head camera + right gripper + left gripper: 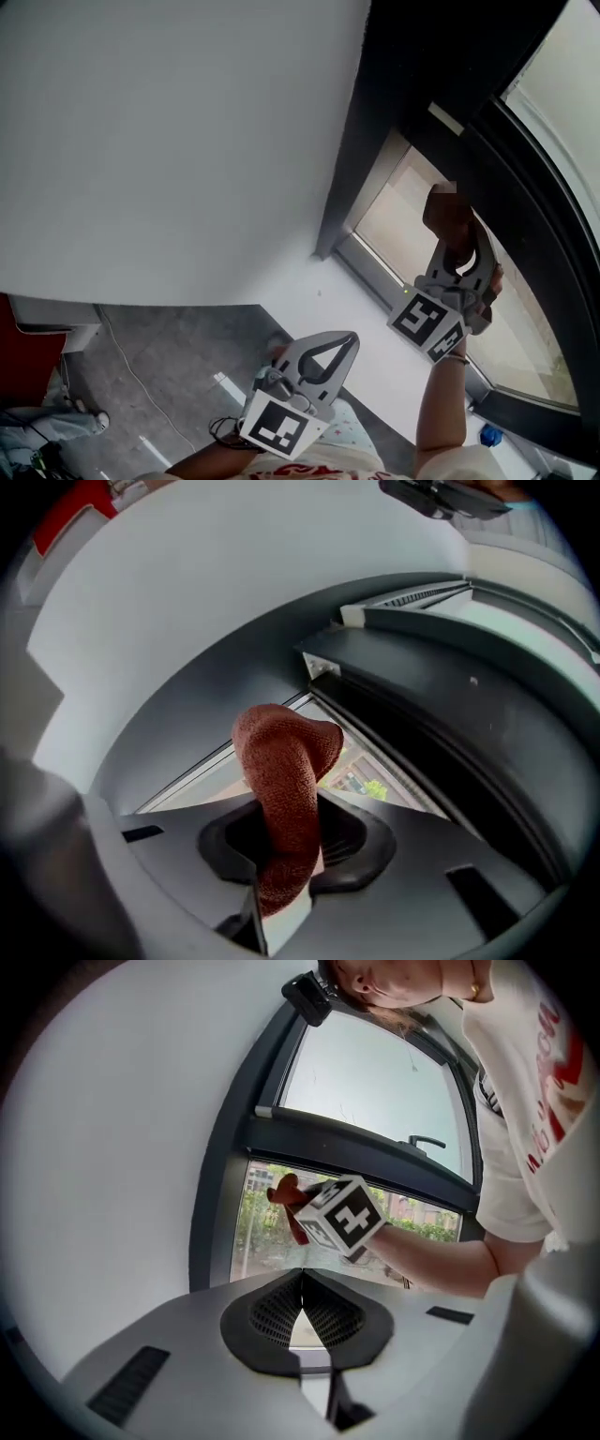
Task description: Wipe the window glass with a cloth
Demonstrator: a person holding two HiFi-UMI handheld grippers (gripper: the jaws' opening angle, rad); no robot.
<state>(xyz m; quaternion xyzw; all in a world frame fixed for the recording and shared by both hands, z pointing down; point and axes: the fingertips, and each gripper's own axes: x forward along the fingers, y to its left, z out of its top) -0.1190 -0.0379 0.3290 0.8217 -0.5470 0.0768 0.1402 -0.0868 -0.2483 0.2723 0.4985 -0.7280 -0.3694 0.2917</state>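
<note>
A rust-brown cloth (pixel 284 794) is clamped in my right gripper (pixel 289 855), which is shut on it; the cloth's bunched end (pixel 448 214) sticks up toward the lower window pane (pixel 424 246). The pane sits in a dark frame (pixel 375 131). In the left gripper view the cloth (pixel 286 1194) and the right gripper's marker cube (pixel 343 1215) show against the glass (pixel 267 1232). My left gripper (pixel 339 345) hangs lower, away from the window, jaws shut with nothing between them (pixel 302 1290).
A white wall (pixel 169 141) fills the left. A white sill (pixel 375 328) runs below the pane. An upper pane with a black handle (pixel 427 1141) lies above a dark crossbar (pixel 356 1152). Grey floor with a cable (pixel 131 375) lies below.
</note>
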